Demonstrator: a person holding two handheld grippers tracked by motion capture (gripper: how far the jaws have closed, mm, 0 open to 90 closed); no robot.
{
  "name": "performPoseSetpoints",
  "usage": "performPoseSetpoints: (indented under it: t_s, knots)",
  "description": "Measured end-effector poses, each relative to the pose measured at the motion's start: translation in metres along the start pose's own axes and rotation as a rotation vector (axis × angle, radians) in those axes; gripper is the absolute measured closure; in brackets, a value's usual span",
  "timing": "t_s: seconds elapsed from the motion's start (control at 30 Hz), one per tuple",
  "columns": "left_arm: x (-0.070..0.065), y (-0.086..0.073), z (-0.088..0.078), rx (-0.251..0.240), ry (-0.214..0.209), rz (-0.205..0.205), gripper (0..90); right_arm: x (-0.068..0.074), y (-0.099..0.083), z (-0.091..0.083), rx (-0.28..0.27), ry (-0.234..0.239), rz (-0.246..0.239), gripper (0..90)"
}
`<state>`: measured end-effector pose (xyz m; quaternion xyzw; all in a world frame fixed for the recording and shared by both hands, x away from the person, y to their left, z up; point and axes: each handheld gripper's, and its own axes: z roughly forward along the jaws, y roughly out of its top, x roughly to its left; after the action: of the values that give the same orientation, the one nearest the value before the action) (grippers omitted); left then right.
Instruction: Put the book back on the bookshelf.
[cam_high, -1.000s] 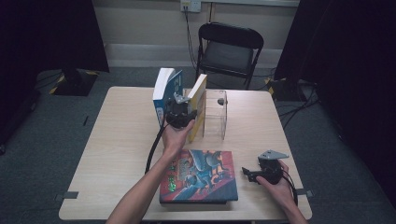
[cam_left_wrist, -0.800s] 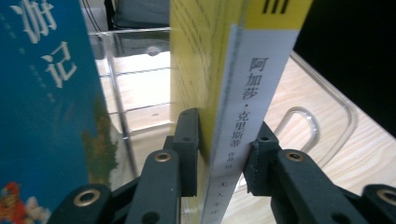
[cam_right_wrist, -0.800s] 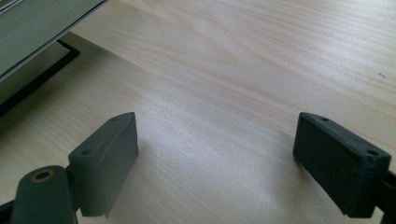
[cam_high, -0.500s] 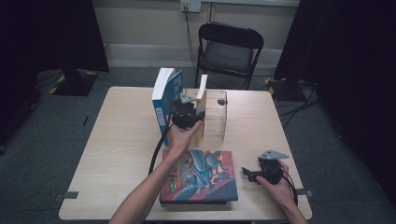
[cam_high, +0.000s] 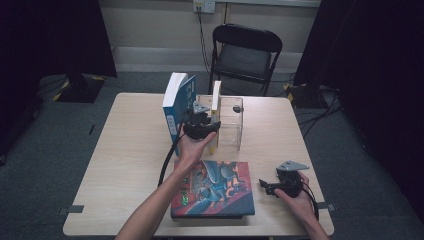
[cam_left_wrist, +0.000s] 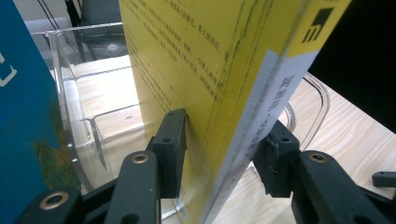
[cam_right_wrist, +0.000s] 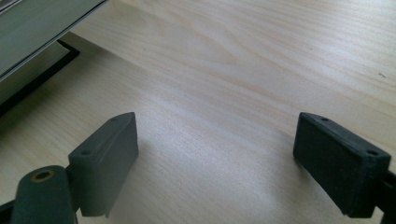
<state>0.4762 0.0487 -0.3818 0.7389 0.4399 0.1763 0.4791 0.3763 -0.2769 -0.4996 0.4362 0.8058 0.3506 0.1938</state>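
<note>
Yellow book (cam_left_wrist: 205, 88) stands upright in the clear rack (cam_high: 231, 125), blue book (cam_high: 176, 107) just beside it on the left. Left gripper (cam_left_wrist: 223, 154) jaws have just been opening; book between them, pads look barely off. Right gripper (cam_right_wrist: 224, 163) wide apart, empty, resting on open table (cam_high: 130, 145) near the front edge.

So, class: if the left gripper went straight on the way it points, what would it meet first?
The yellow book, already between the left gripper jaws, which have just been opening; the clear rack holds it.

I see a blue book (cam_high: 176, 107) upright on the tabletop (cam_high: 127, 145), an illustrated book (cam_high: 214, 187) lying flat, a black chair (cam_high: 244, 52) behind.
</note>
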Motion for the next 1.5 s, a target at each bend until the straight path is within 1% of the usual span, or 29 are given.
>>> performPoseSetpoints:
  t_s: [0.07,0.2,0.33,0.37,0.4,0.43,0.47,0.53,0.57,0.6,0.67,0.73,0.77,0.8,0.83,0.9,1.0,1.07,1.13,1.2,1.27,1.3,1.33,1.37,1.4,1.43,1.47,1.5]
  knots:
    - [0.001,0.001,-0.003,-0.015,-0.016,-0.001,55.3,0.000,0.000,0.000,0.000,0.000,0.000,13.7]
    - [0.000,0.002,-0.007,-0.019,-0.021,0.032,50.0,0.000,0.000,0.000,0.000,0.000,0.000,13.7]
    - [0.001,0.001,-0.009,-0.015,-0.007,0.041,44.4,0.000,0.000,0.000,0.000,0.000,0.000,13.7]
    - [0.001,0.001,-0.008,-0.021,0.009,0.044,43.9,0.000,0.000,0.000,0.000,0.000,0.000,13.7]
    - [0.002,0.003,-0.008,-0.016,0.027,0.054,44.0,0.000,0.000,0.000,0.000,0.000,0.000,13.7]
    - [0.003,0.004,-0.007,-0.008,0.039,0.064,47.2,0.000,0.000,0.000,0.000,0.000,0.000,13.7]
    - [0.005,0.006,-0.008,-0.009,0.033,0.067,52.2,0.000,0.000,0.000,0.000,0.000,0.000,13.7]
    - [0.005,0.008,-0.008,0.004,0.030,0.071,54.0,0.000,0.000,0.000,0.000,0.000,0.000,13.7]
    - [0.004,0.009,-0.008,0.009,0.037,0.089,54.6,0.000,0.000,0.000,0.000,0.000,0.000,13.7]
    - [0.002,0.010,-0.008,0.011,0.037,0.099,55.5,0.000,0.000,0.000,0.000,0.000,0.000,13.7]
    - [-0.001,0.011,-0.007,0.019,0.037,0.134,58.9,0.000,0.000,0.000,0.000,0.000,0.000,13.7]
    - [-0.006,0.012,-0.006,0.027,0.047,0.190,62.7,0.000,0.000,0.000,0.000,0.000,0.000,13.7]
    - [-0.009,0.013,-0.005,0.037,0.052,0.209,63.3,0.000,0.000,0.000,0.000,0.000,0.000,13.7]
    - [-0.010,0.014,-0.004,0.037,0.055,0.211,63.1,0.000,0.000,0.000,0.000,0.000,0.000,13.7]
    - [-0.011,0.015,-0.003,0.044,0.046,0.213,63.2,0.000,0.000,0.000,0.000,0.000,0.000,13.7]
    - [-0.012,0.015,-0.002,0.039,0.035,0.202,63.1,0.000,0.000,0.000,0.000,0.000,0.000,13.7]
    - [-0.015,0.016,0.001,0.046,0.036,0.232,63.1,0.000,0.000,0.000,0.000,0.000,0.000,13.7]
    - [-0.013,0.016,0.000,0.045,0.028,0.215,63.0,0.000,0.000,0.000,0.000,0.000,0.000,13.7]
    - [-0.011,0.015,-0.001,0.043,0.027,0.220,61.3,0.000,0.000,0.000,0.000,0.000,0.000,13.7]
    - [-0.007,0.014,-0.002,0.037,0.020,0.200,59.5,0.000,0.000,0.000,0.000,0.000,0.000,13.7]
    - [-0.002,0.013,-0.003,0.013,0.005,0.159,54.4,0.000,0.000,0.000,0.000,0.000,0.000,13.7]
    - [0.000,0.014,-0.004,0.008,0.006,0.149,51.2,0.000,0.000,0.000,0.000,0.000,0.000,13.7]
    - [0.001,0.014,-0.005,0.002,0.010,0.148,50.0,0.000,0.000,0.000,0.000,0.000,0.000,13.7]
    - [0.001,0.014,-0.005,-0.005,0.011,0.160,48.3,0.000,0.000,0.000,0.000,0.000,0.000,13.7]
    - [0.000,0.015,-0.006,-0.008,0.021,0.168,45.9,0.000,0.000,0.000,0.000,0.000,0.000,13.7]
    - [0.000,0.015,-0.006,-0.013,0.032,0.169,46.0,0.000,0.000,0.000,0.000,0.000,0.000,13.7]
    - [0.000,0.016,-0.007,-0.021,0.036,0.174,47.4,0.000,0.000,0.000,0.000,0.000,0.000,13.7]
    - [0.001,0.017,-0.008,-0.030,0.032,0.184,53.2,0.000,0.000,0.000,0.000,0.000,0.000,13.7]
